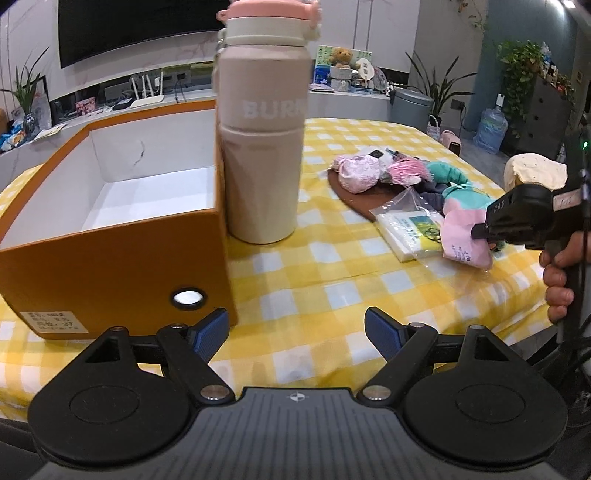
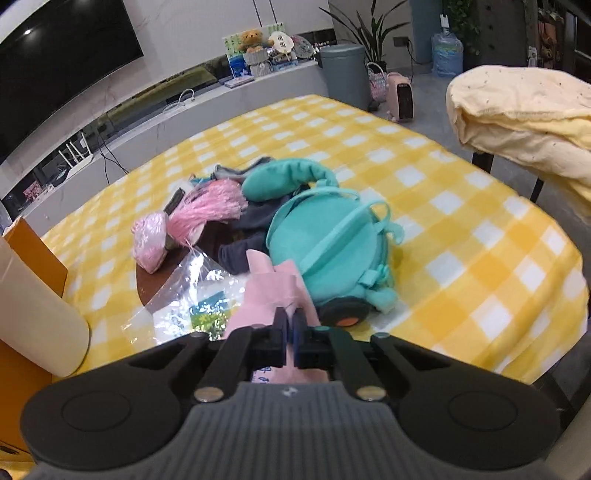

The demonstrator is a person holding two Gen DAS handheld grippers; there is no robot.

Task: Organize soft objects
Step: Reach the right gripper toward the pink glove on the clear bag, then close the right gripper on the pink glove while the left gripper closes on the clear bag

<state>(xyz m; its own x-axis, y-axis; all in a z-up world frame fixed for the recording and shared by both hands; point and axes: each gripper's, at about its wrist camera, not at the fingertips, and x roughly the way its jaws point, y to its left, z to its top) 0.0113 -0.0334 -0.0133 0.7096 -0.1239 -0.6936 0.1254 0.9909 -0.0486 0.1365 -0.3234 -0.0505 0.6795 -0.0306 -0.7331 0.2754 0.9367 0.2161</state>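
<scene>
Right gripper (image 2: 290,325) clamped on pink cloth (image 2: 271,291), ready for orange box (image 1: 110,236); left gripper (image 1: 295,328) spread, waiting.

A dark television (image 1: 140,26) hangs on a pale marble wall above a long white counter (image 1: 110,110), beside potted plants (image 1: 439,85)

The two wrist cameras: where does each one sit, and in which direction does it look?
Left wrist view: on the open left gripper, low over the table, facing the orange box and bottle; the right gripper shows at right.
Right wrist view: on the right gripper, shut on the pink cloth, facing the teal bag.
Shared: pink cloth, teal bag, bottle, checked tablecloth.
</scene>
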